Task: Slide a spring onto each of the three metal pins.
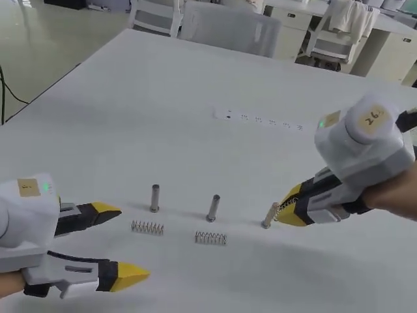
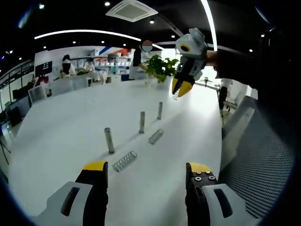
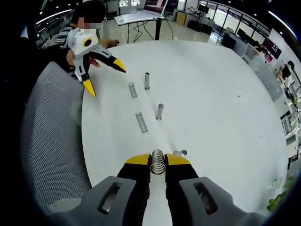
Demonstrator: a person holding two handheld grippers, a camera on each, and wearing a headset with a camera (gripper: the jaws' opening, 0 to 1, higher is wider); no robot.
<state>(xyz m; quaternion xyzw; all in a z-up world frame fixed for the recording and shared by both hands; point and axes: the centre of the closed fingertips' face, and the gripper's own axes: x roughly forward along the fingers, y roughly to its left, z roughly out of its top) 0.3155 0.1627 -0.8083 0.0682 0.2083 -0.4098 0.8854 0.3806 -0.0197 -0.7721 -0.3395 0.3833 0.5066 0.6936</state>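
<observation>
At my remote station, head view: three metal pins stand in a row running left to right across the white table (image 1: 195,117). The left pin (image 1: 155,198) and middle pin (image 1: 213,208) have their long axes vertical, and the right pin (image 1: 268,216) appears to lean a little rightward. The left spring (image 1: 147,227) and middle spring (image 1: 210,238) lie flat just on the near side of the first two pins, each with its long axis running left to right. My left gripper (image 1: 120,242) hovers near left, its yellow-tipped claw spread wide around nothing. My right gripper (image 1: 284,214) comes in from the right, pinching the held spring (image 1: 278,211) steeply on end, just beside the right pin's top.

Left gripper view: its own spread claw (image 2: 146,166) points down the row of pins. The two loose springs lie lengthwise, pointing away toward the far end of the table. The right gripper (image 2: 181,88) hangs above the farthest pin.

Right gripper view: the claw (image 3: 158,160) is closed on the held spring (image 3: 157,161), which has its open upper end turned toward the camera. The right pin's top (image 3: 180,152) shows just to the right of the spring. Beyond are the middle spring (image 3: 141,122), middle pin (image 3: 160,111), left spring (image 3: 132,90) and left pin (image 3: 146,81).
</observation>
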